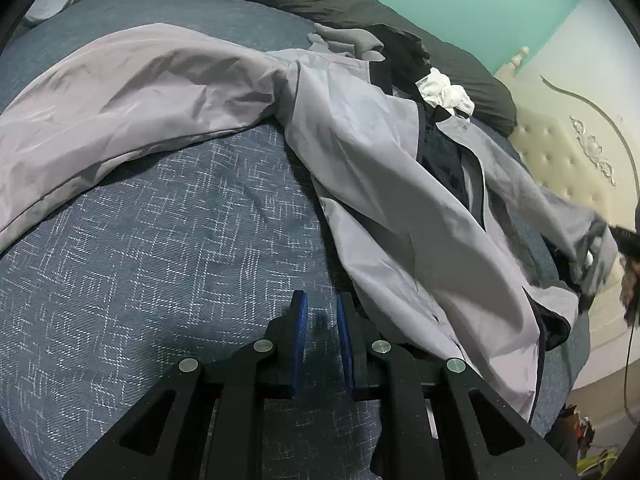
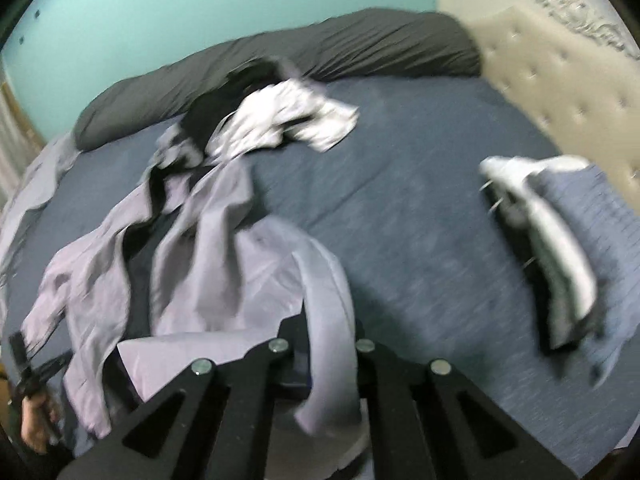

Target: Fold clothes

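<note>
The whole right wrist view is motion-blurred. There the grey garment [image 2: 224, 264] drapes over the right gripper [image 2: 326, 344], hiding its fingertips. A stack at right of frame [image 2: 560, 256] is smeared, perhaps folded clothes. At lower left a hand [image 2: 36, 420] is cut off by the edge. In the left wrist view, the right edge crops a blurred dark shape [image 1: 628, 240].

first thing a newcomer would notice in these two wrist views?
The rumpled grey jacket sprawled across the blue bedspread, one sleeve flung out to the left. In the right wrist view, the right gripper has a fold of that jacket between its fingers, while the left gripper hovers slightly open over bare bedspread. A small stack of folded clothes sits near the cream headboard.
</note>
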